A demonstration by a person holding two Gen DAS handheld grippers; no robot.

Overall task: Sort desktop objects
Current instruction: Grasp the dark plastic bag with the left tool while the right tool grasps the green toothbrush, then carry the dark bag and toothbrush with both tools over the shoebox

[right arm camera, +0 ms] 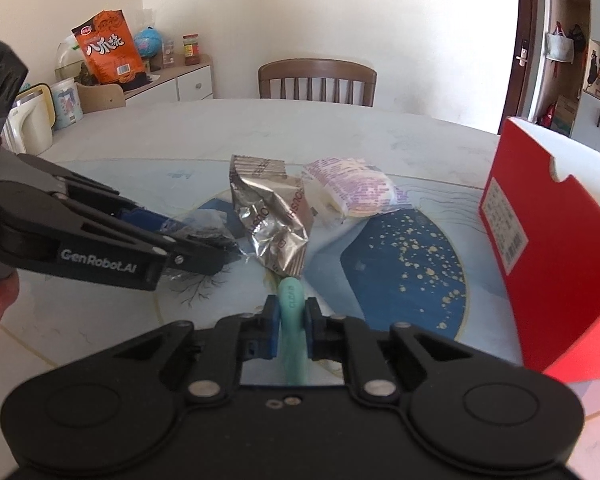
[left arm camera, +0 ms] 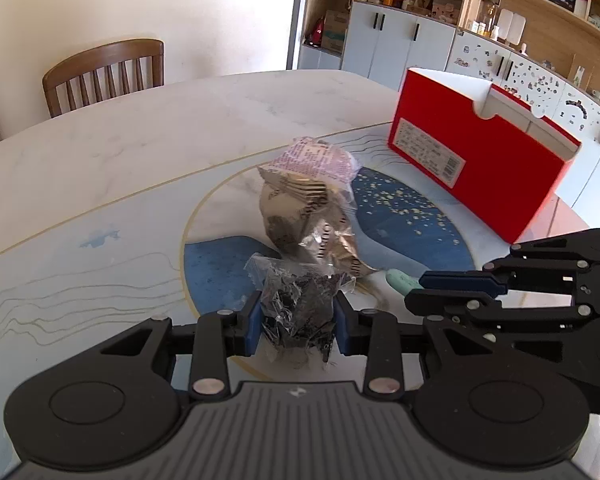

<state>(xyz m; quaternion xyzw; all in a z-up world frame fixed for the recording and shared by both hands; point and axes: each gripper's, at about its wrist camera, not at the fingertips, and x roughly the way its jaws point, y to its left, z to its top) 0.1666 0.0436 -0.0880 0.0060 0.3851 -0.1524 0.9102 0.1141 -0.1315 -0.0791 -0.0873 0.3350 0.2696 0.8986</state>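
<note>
A: What did the left gripper [left arm camera: 298, 322] have?
B: A crinkly clear packet w/ dark bits [left arm camera: 300, 304], pads clamped on both sides, low over the bench [left arm camera: 140, 148].
A: And the right gripper [right arm camera: 292, 330]?
B: Squeezed tight on a mint-green stick [right arm camera: 291, 320], tip toward the silver foil bag [right arm camera: 272, 220]. Pink-print pouch [right arm camera: 352, 188] lay just behind the foil; red box [right arm camera: 548, 248] stood off to the right.

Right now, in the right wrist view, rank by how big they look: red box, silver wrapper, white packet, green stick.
1. Red box, though it sits near the camera and is cut off at the edge.
2. Silver wrapper.
3. White packet, close to the wrapper in size.
4. Green stick, partly hidden.
</note>
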